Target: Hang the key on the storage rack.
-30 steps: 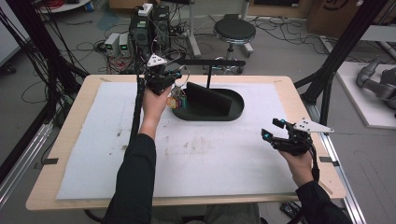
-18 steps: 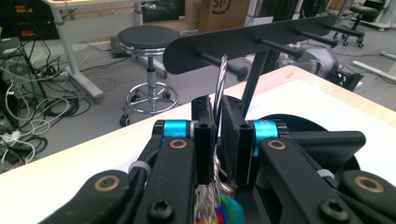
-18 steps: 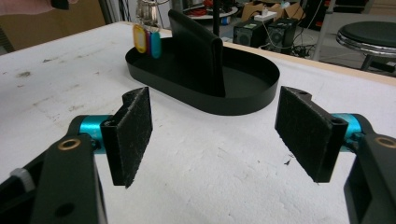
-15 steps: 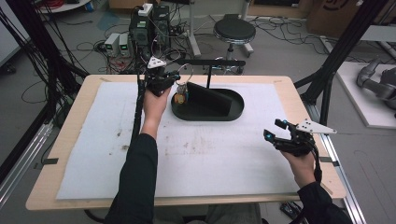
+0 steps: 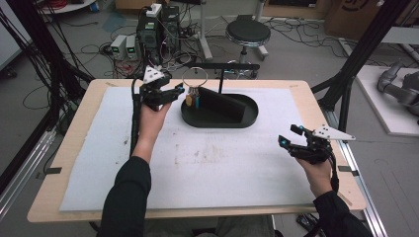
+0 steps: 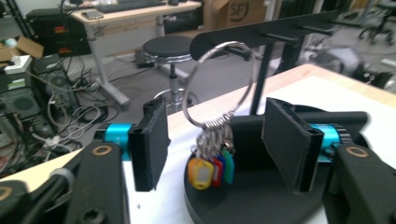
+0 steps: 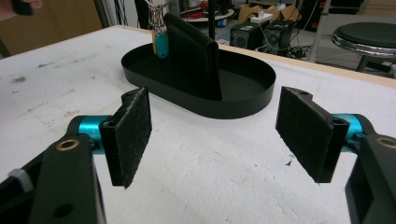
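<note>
Left gripper (image 5: 179, 92) upper left, jaws just opened off key ring (image 5: 193, 78) hanging on rack peg, black tray (image 5: 249, 117) centre, right gripper (image 5: 289, 136) gaping empty lower right, stool (image 5: 248, 33) beyond table.

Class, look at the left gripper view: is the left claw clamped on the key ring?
No. The left claw stands open, its pads apart from the key ring, which hangs on the rack's peg.
</note>
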Available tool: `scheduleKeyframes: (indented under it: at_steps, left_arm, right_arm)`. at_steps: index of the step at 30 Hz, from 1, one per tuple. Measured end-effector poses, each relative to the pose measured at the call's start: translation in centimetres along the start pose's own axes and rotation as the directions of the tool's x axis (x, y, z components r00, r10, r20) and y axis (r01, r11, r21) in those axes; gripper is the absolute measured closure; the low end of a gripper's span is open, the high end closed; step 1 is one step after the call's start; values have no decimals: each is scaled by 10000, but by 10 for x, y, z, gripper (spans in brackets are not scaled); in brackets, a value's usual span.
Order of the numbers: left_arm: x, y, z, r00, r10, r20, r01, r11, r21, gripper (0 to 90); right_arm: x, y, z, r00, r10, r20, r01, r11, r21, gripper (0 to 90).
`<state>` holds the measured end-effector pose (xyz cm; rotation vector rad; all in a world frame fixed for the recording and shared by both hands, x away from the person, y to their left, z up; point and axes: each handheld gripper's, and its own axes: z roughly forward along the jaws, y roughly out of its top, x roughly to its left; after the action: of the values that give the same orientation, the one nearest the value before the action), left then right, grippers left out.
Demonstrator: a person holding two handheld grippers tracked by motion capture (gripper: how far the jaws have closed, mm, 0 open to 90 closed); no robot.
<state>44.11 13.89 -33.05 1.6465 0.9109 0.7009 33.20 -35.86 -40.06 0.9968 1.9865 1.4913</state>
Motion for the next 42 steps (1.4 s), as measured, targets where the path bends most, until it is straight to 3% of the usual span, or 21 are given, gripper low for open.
scheduleKeyframes:
  at_steps: [5, 9, 15, 20, 24, 27, 42]
  left_arm:
    - [-2, -16, -35, 9991, -20, 427, 27, 9999, -168, 288]
    - [-10, -34, -68, 9982, 172, 575, -158, 9996, -252, 273]
    - [-19, -71, -111, 9996, 131, 245, -129, 9999, -94, 270]
    - [-21, -96, -135, 9998, -10, 210, 10, 10000, -2, 270]
    - [-19, -105, -147, 9995, 24, 325, -23, 10000, -14, 268]
    - [-17, -110, -153, 9998, 183, 84, -182, 9997, -134, 268]
    - [-9, -110, -149, 9996, 233, -155, -236, 9995, -203, 268]
  right_arm:
    - [1, 1, 3, 9999, 86, 117, -86, 10000, -15, 268]
    - [1, 1, 4, 9998, 72, 180, -72, 10000, -4, 268]
    - [-1, 0, 2, 9994, 120, 328, -120, 9999, 0, 267]
    - [1, 1, 1, 9991, 149, 386, -150, 9999, 23, 267]
    - [0, 0, 2, 9989, 292, 365, -294, 9996, 53, 261]
    - [-2, 0, 2, 9982, 449, 401, -454, 9989, 105, 246]
    - [-10, -4, -9, 9939, 632, 907, -662, 9974, 299, 220]
